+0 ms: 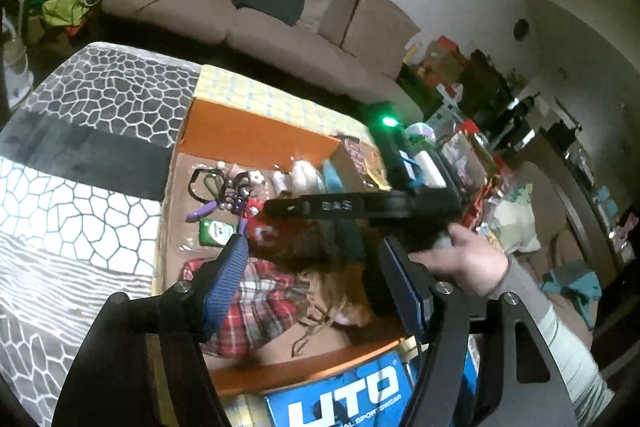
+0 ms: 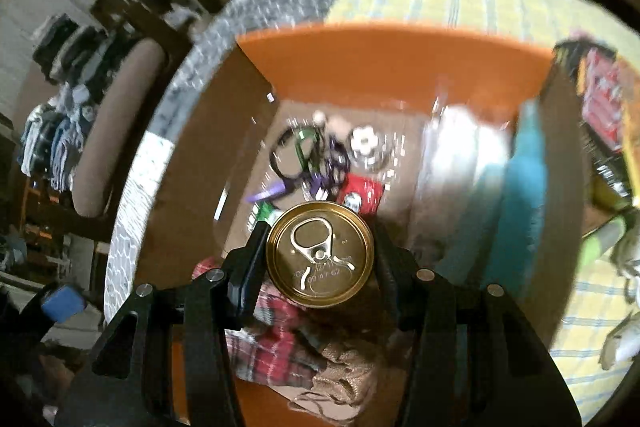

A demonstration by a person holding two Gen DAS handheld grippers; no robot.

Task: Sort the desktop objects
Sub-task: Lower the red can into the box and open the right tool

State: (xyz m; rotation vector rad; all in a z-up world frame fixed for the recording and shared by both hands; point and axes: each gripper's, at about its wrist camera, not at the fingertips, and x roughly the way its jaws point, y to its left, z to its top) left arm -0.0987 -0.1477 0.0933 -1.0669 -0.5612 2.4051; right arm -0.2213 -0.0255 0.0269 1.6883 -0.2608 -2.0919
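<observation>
My right gripper [image 2: 320, 247] is shut on a gold-topped can [image 2: 320, 254] with a pull tab, held above the open orange box [image 2: 384, 55]. In the left wrist view the right gripper and its hand [image 1: 464, 259] hover over the same box [image 1: 256, 131], with the red can [image 1: 288, 239] blurred beneath. My left gripper [image 1: 316, 263] is open and empty over the box's near side. Inside lie a plaid cloth [image 1: 256, 303], black and purple hair ties [image 1: 224, 187], a green packet [image 1: 216, 231] and white bottles [image 1: 300, 175].
The box sits on a yellow checked cloth [image 1: 248, 87] next to a grey patterned mat [image 1: 80, 167]. A blue box printed UTO [image 1: 344, 395] lies at the near edge. A snack box [image 1: 364, 159] stands at the far right. A brown sofa [image 1: 280, 7] is behind.
</observation>
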